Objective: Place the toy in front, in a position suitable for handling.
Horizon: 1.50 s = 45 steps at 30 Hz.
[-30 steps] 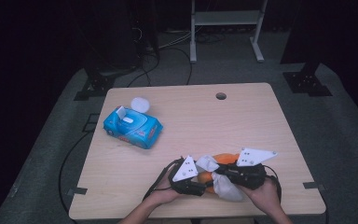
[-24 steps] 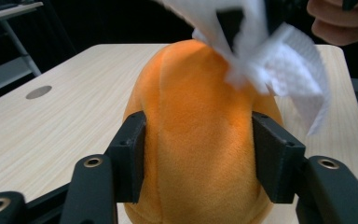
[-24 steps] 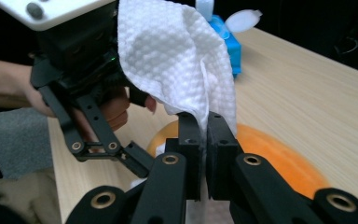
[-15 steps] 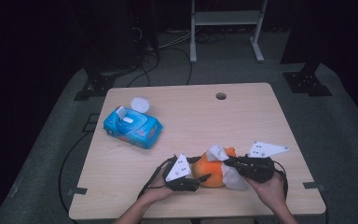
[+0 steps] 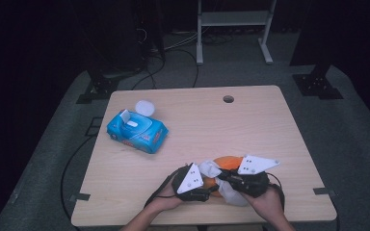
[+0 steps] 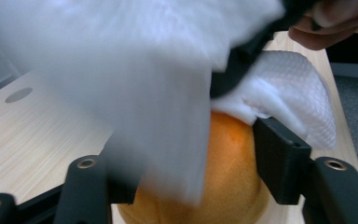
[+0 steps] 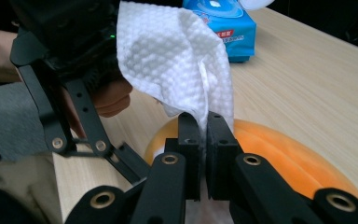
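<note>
Orange object sits at the near edge of the worktop, straddled by the left hand-held gripper, jaws just closing, grip on it not confirmed. White wipe is clenched in the right hand-held gripper, held low over the object. Risk: the wipe could snag in the left jaws or the object be nudged off the near edge.

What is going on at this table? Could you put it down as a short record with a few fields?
Work in hand: wiping a round orange object with a white textured wipe
Right gripper: shut on the wipe
Left gripper: jaws on either side of the orange object, just closing further
Elsewhere: blue wipes pack, flap up; small white lid behind it
Surface: light wooden table
</note>
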Each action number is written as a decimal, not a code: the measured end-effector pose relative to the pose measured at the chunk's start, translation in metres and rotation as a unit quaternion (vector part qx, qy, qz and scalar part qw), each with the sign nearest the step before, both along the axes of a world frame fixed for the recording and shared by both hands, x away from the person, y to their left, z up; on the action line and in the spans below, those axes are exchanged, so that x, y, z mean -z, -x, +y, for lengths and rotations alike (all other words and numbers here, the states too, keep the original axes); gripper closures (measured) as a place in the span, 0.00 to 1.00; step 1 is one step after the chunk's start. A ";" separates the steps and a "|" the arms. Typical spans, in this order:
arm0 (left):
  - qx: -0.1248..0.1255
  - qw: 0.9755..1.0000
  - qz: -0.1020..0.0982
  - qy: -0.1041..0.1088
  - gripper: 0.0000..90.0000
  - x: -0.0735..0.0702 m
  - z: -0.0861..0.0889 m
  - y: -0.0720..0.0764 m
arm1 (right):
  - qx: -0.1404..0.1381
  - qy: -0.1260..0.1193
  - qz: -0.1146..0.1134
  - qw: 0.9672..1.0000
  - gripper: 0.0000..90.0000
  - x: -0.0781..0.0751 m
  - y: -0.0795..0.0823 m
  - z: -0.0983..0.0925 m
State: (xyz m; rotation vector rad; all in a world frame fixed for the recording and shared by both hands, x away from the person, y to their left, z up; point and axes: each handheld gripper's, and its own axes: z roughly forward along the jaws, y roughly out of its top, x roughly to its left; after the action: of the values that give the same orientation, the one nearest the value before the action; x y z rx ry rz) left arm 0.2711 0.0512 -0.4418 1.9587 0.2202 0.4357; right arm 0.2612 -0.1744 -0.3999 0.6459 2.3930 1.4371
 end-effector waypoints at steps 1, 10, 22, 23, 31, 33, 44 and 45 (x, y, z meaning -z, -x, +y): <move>0.001 1.000 0.000 -0.001 0.45 0.000 0.001 0.000 | 0.006 -0.003 0.003 1.000 0.95 0.000 -0.002 -0.004; 0.013 1.000 0.003 -0.013 0.50 -0.004 0.010 -0.012 | -0.005 -0.016 0.009 1.000 0.95 -0.007 -0.011 -0.002; 0.032 0.999 0.029 0.017 0.45 0.009 0.028 -0.018 | 0.023 -0.017 0.001 1.000 0.95 0.005 -0.010 -0.021; 0.025 0.999 0.035 0.021 0.37 0.009 0.026 -0.018 | 0.024 -0.019 0.003 1.000 0.95 0.006 -0.009 -0.020; 0.003 1.000 0.026 0.017 0.43 0.006 0.020 -0.019 | 0.012 -0.006 -0.015 1.000 0.95 0.002 -0.009 -0.002; 0.005 1.000 0.026 0.015 0.48 0.006 0.022 -0.020 | 0.023 -0.008 -0.018 1.000 0.95 0.000 -0.011 -0.009; 0.001 0.997 0.070 0.029 0.37 0.004 0.031 -0.033 | 0.052 -0.024 0.008 0.998 0.95 0.007 -0.019 -0.021; 0.001 0.997 0.074 0.034 0.37 0.005 0.031 -0.034 | 0.055 -0.023 0.010 0.998 0.95 0.008 -0.019 -0.021</move>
State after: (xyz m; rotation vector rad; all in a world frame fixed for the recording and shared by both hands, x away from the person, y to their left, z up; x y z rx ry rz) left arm 0.3047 0.0820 -0.4469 1.9253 0.3233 0.2786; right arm 0.2807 -0.1955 -0.4074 0.7932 2.3066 1.4512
